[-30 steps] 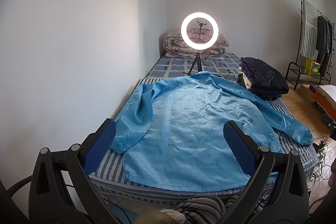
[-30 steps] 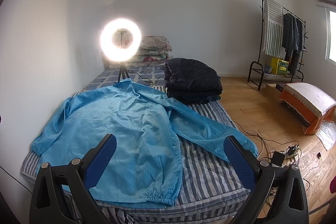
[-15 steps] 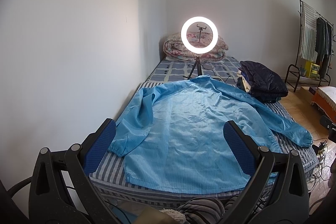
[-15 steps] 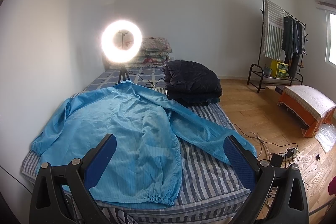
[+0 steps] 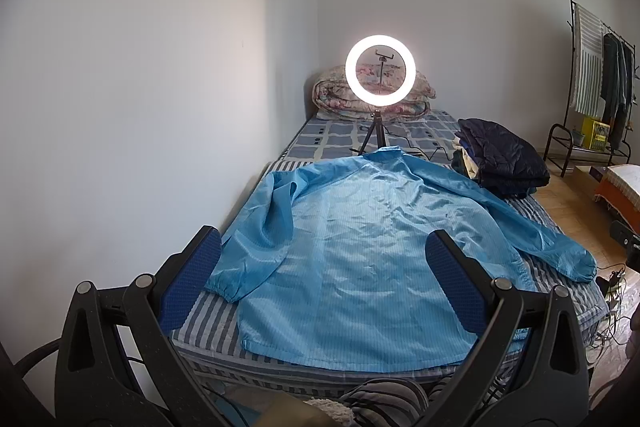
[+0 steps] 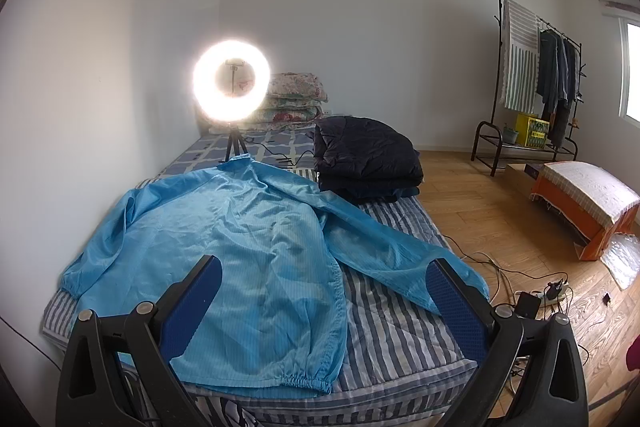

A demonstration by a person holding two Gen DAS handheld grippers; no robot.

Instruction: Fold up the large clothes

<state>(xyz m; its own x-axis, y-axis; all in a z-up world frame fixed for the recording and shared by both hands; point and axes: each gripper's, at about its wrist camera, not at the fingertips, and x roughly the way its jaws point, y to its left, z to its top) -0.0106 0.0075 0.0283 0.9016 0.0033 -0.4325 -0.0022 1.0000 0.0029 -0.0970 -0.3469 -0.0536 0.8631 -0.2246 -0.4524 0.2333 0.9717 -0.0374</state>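
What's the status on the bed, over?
Left gripper open, right gripper open, both empty. Blue jacket spread flat, unfolded. Dark folded pile on its far sleeve side.

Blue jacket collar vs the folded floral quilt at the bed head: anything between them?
Yes: the ring light on its tripod stands on the bed between blue jacket and quilt. Left wrist view shows it best.
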